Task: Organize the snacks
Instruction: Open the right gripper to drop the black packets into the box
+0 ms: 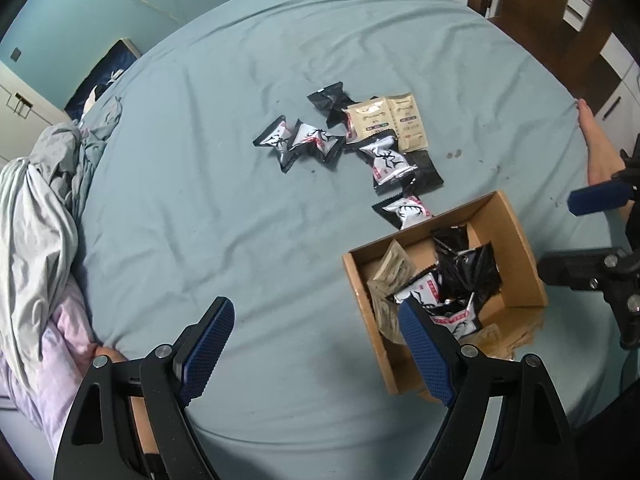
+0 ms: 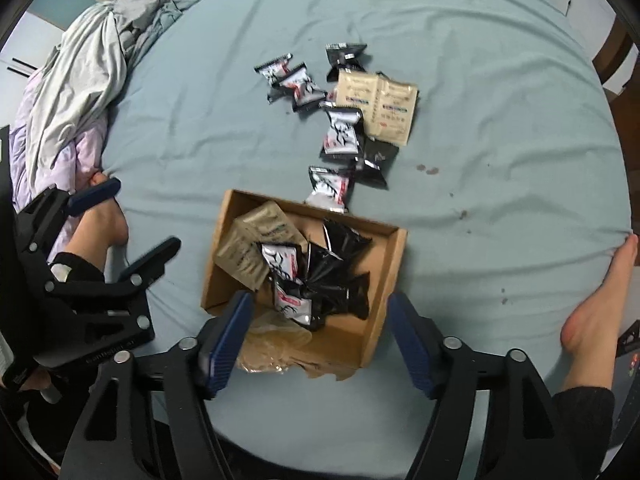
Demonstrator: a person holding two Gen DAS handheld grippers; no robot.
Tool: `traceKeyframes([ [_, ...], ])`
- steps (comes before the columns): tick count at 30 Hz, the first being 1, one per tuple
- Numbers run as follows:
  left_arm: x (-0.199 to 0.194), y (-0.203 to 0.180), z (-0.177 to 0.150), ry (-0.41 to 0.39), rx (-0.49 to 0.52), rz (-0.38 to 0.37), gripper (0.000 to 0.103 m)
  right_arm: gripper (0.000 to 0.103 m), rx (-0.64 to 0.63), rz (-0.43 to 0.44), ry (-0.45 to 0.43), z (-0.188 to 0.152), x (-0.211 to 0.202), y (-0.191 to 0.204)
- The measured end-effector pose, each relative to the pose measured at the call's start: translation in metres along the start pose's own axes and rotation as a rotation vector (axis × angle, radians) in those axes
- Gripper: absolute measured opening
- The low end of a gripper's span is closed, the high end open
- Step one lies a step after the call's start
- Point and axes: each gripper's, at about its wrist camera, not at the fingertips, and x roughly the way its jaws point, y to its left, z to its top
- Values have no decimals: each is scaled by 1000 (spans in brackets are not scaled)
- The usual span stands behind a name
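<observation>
While the right gripper (image 2: 320, 336) hung unclenched over the cardboard box (image 2: 394, 276), likely to drop snacks in, the left gripper (image 1: 316, 344) waited released.

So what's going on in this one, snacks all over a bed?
A person sitting on a bed sheet is sorting snack packets into a cardboard box with two handheld grippers. The box already holds beige, black and white-patterned packets, while about nine loose packets still lie on the sheet beyond it. The right gripper hangs over the box's near edge, open and empty. The left gripper is beside the box, also open and empty.
</observation>
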Motion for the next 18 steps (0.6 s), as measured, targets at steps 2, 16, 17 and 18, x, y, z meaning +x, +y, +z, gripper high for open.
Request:
traceKeyframes([
  [2, 2, -1, 2, 5, -5, 1, 85, 70, -4, -20, -1, -1, 1, 0],
  [16, 2, -9, 12, -1, -8, -18, 85, 70, -280, -409, -205, -23, -4, 24],
  [17, 3, -9, 12, 1, -6, -18, 85, 70, -264, -419, -211, -23, -5, 22],
  [18, 4, -10, 12, 3, -6, -17, 85, 70, -249, -415, -213, -23, -6, 22],
])
